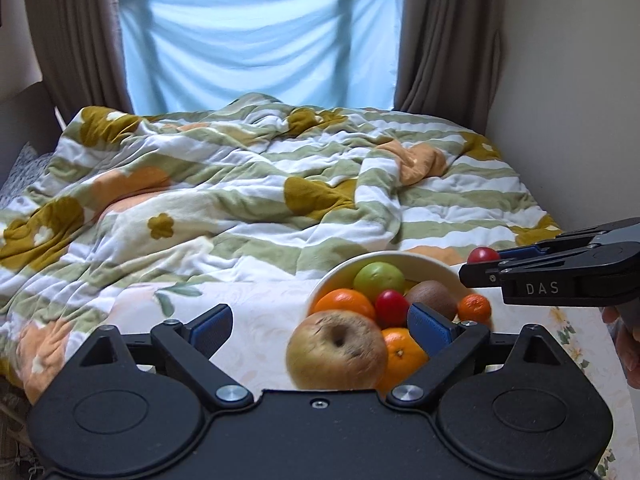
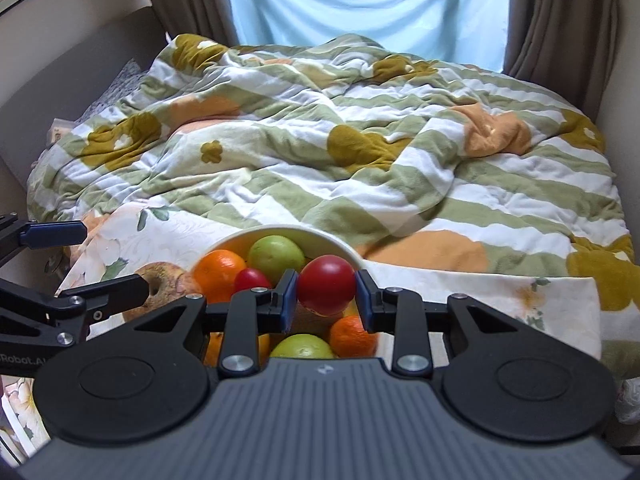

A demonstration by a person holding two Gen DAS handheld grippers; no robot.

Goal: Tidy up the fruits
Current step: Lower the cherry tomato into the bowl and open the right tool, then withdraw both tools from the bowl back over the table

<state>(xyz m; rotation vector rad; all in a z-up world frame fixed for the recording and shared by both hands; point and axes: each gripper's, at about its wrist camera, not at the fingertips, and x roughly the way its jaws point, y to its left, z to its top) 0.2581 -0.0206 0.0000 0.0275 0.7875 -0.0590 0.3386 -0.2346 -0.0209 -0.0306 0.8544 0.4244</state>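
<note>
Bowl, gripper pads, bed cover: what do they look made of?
Bowl: cream, smooth, faintly glossy, thick rim; looks like ceramic, could be melamine.
Pads on the right gripper, which is shut on the red fruit: blue with fine ribbing, probably rubber.
Bed cover: matte, fuzzy nap, soft folds; looks like fleece or plush quilt.

Red fruit [image 2: 326, 289]: smooth, glossy skin. Large apple [image 1: 337, 351]: dull, blemished, rough-looking skin. Bowl [image 1: 404, 259]: smooth, cream, ceramic-looking. Quilt [image 1: 248, 184]: soft matt stitched cloth. Right gripper [image 2: 326, 300]: matt black plastic with bright metal pivot screws; finger pads [image 2: 289, 300] blue and ribbed.
</note>
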